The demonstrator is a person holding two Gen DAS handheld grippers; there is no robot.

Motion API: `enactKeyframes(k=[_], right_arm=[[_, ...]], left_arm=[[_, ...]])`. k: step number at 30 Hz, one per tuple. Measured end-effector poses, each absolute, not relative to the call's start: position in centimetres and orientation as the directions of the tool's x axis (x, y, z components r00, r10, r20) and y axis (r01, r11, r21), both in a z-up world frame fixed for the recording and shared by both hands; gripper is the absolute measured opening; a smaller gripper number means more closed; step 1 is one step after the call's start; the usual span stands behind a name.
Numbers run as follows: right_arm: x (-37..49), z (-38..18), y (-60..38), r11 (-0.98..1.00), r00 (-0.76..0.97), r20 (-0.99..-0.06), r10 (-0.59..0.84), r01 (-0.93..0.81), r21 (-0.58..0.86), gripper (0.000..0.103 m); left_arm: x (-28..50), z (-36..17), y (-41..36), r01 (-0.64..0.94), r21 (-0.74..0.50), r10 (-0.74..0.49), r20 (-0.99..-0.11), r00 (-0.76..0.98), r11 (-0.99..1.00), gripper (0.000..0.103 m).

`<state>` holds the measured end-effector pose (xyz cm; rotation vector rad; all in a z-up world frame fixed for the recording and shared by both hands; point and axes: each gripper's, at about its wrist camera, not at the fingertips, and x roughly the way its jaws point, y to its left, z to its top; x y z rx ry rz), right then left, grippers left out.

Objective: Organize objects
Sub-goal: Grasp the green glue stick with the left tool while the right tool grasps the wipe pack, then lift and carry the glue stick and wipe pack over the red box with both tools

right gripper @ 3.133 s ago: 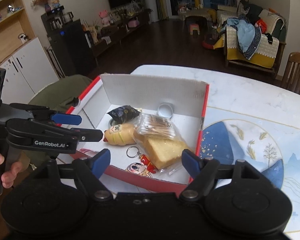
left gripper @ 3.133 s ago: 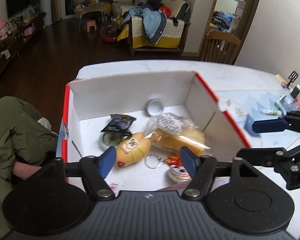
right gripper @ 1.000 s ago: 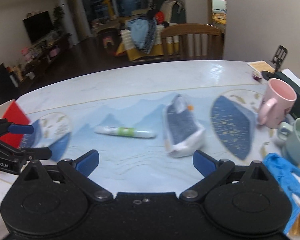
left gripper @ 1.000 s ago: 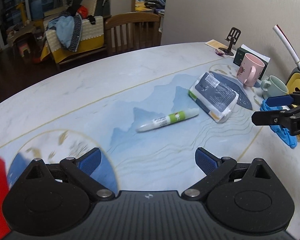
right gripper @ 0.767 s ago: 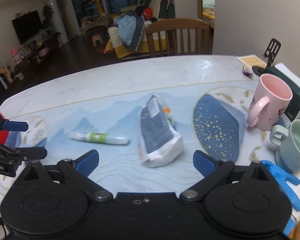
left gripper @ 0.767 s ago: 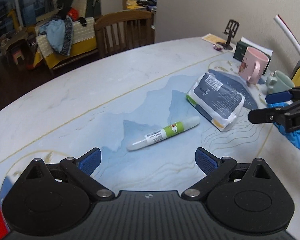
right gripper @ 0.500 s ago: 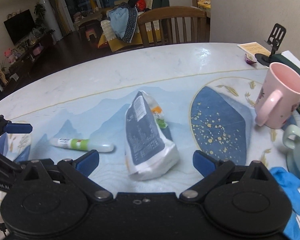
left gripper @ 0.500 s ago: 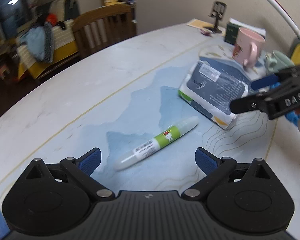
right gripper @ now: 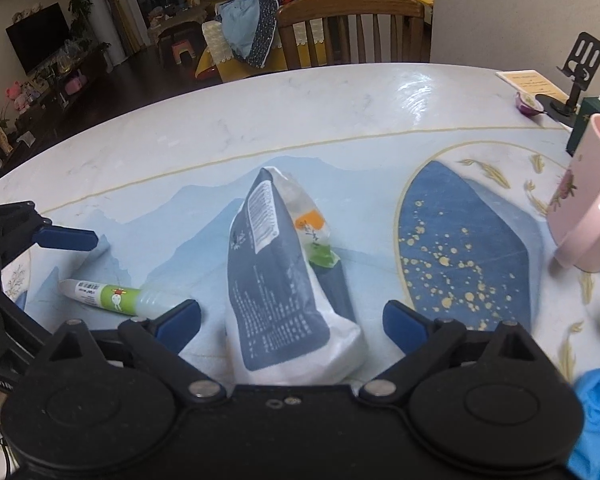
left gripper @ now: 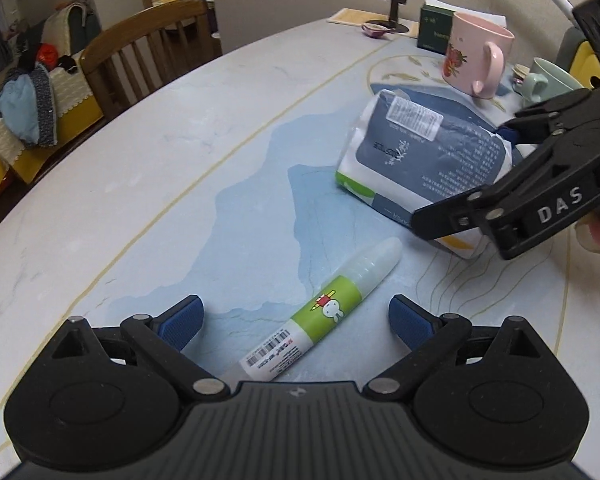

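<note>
Both items are seen lying loose on the bench (left gripper: 148, 128); neither is lifted. The glue pen (left gripper: 320, 316) lies between the spread left tongs (left gripper: 295, 322), no pad touching it. The dark-blue soft packet (right gripper: 278, 280) sits between the spread right tongs (right gripper: 291, 320), likewise ungripped. Pen and packet lie near each other, apart. Judged: the pick-up of both is only being lined up; closing, lifting and stowing are all left. No container is visible. A pink mug (left gripper: 476, 60) stands beyond.
</note>
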<state>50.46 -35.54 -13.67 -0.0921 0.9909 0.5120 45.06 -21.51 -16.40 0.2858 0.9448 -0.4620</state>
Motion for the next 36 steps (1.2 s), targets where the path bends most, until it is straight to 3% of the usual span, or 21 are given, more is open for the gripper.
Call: enactKeyframes(k=[3,5,9,11,14,19,26,36], right_arm=[[50.6,-14.0,-35.3,0.875,0.448,-0.816,0.366,-0.463,0.138,0.095],[50.5,-14.0,-35.0,0.870,0.452,-0.814,0.365,-0.477,0.125,0.095],[50.2,-14.0,-34.5,0.859,0.462,-0.812,0.357,-0.504,0.091,0.091],[50.0,-13.9,-34.2,0.853,0.466,-0.809,0.357,-0.517,0.079,0.084],[49.6,-13.7,-33.9,0.842,0.469,-0.808,0.357,-0.537,0.060,0.075],[49.0,-13.4,-33.8,0.843,0.475,-0.807,0.350,-0.535,0.051,0.059],[47.6,-13.2,-33.7,0.846,0.459,-0.812,0.360,-0.528,0.077,0.046],[42.9,-12.6,-32.6,0.832,0.416,-0.826,0.381,-0.544,0.109,0.042]], left_arm=[[45.2,-16.5,-21.4,0.501,0.025,-0.265,-0.825,0.499,0.865,0.090],[45.3,-16.2,-21.4,0.502,0.010,-0.278,-0.822,0.497,0.865,0.074],[45.2,-16.0,-22.0,0.537,0.019,-0.290,-0.825,0.485,0.844,0.061],[45.2,-15.8,-22.3,0.546,0.012,-0.296,-0.830,0.472,0.838,0.044],[45.1,-15.6,-22.7,0.542,0.019,-0.281,-0.840,0.464,0.840,0.032],[44.9,-15.4,-22.9,0.500,0.054,-0.225,-0.847,0.481,0.864,0.023],[44.4,-15.4,-21.8,0.394,0.007,-0.194,-0.862,0.467,0.919,0.022],[40.4,-15.1,-19.7,0.265,-0.073,-0.190,-0.872,0.451,0.962,0.022]])
